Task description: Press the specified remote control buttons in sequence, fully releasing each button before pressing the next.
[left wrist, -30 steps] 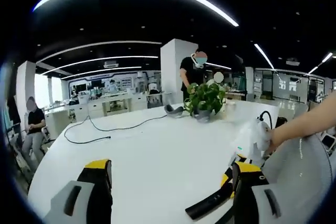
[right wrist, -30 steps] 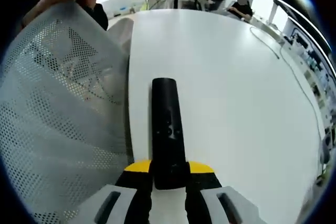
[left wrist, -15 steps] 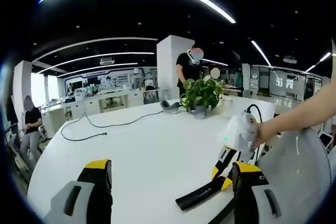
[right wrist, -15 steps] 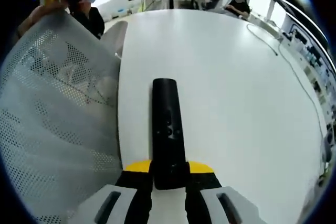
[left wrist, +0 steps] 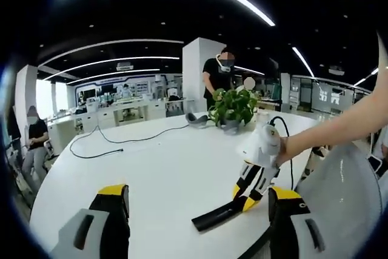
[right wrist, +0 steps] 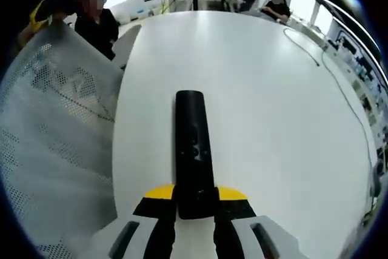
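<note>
In the right gripper view, the right claw [right wrist: 195, 207] is closed on the near end of a black remote [right wrist: 193, 144]. The remote is held lengthwise between the yellow-tipped jaws, buttons facing the camera, above the white desk [right wrist: 260, 89]. A white mesh chair back [right wrist: 48, 150] is seen at the left of that view.

In the left gripper view, the left claw [left wrist: 197, 210] is held wide apart with nothing between its jaws, above the desk [left wrist: 163, 168]. The right claw [left wrist: 251, 183] enters from the right, gripped by a hand [left wrist: 285, 150], with the remote [left wrist: 218, 215] projecting from it toward the left. A potted plant [left wrist: 233, 108] and a black cable [left wrist: 115, 142] are located at the far side of the desk.
</note>
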{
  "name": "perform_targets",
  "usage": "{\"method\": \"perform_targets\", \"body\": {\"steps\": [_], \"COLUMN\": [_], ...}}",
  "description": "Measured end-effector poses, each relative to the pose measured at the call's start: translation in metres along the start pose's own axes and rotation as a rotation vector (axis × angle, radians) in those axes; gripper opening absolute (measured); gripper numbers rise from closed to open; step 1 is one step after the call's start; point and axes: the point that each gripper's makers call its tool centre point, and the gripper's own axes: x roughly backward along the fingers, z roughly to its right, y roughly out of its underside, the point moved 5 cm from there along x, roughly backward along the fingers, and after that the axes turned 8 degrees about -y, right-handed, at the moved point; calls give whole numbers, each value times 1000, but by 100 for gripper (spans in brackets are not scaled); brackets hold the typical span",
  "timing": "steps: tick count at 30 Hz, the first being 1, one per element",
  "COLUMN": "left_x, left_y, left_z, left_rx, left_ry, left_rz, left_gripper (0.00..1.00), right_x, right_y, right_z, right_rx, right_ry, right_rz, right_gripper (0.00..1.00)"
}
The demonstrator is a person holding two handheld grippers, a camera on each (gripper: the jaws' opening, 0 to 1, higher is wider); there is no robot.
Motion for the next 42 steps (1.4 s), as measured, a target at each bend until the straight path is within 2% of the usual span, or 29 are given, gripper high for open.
{"method": "perform_targets", "body": {"steps": [6, 15, 18, 24, 27, 28, 31, 42], "left_x": [0, 0, -2, -5, -4, -3, -1, 1], "left_y": [3, 4, 9, 18, 16, 14, 9, 3], "left_z": [-1, -5, -1, 10, 10, 8, 4, -7], "left_rx": [-21, -31, -134, -253, -231, -189, -140, -49], "left_ry": [-1, -12, -11, 30, 36, 33, 19, -18], "left_rz": [-20, -20, -55, -113, -99, -85, -60, -17], "left_gripper": [100, 100, 100, 100, 100, 100, 100, 100], "right_x": [-1, -1, -1, 0, 1, 1, 2, 6], "right_y": [-4, -8, -10, -12, -13, -14, -14, -17], "right_z": [9, 26, 31, 40, 48, 50, 57, 85], "right_rx": [52, 64, 86, 136, 140, 139, 137, 118], "right_ry": [1, -14, -24, -49, -51, -50, -49, -42], "right_rz": [-41, -66, -89, -157, -172, -176, -184, -216], "right_gripper": [21, 21, 21, 21, 21, 21, 21, 21]}}
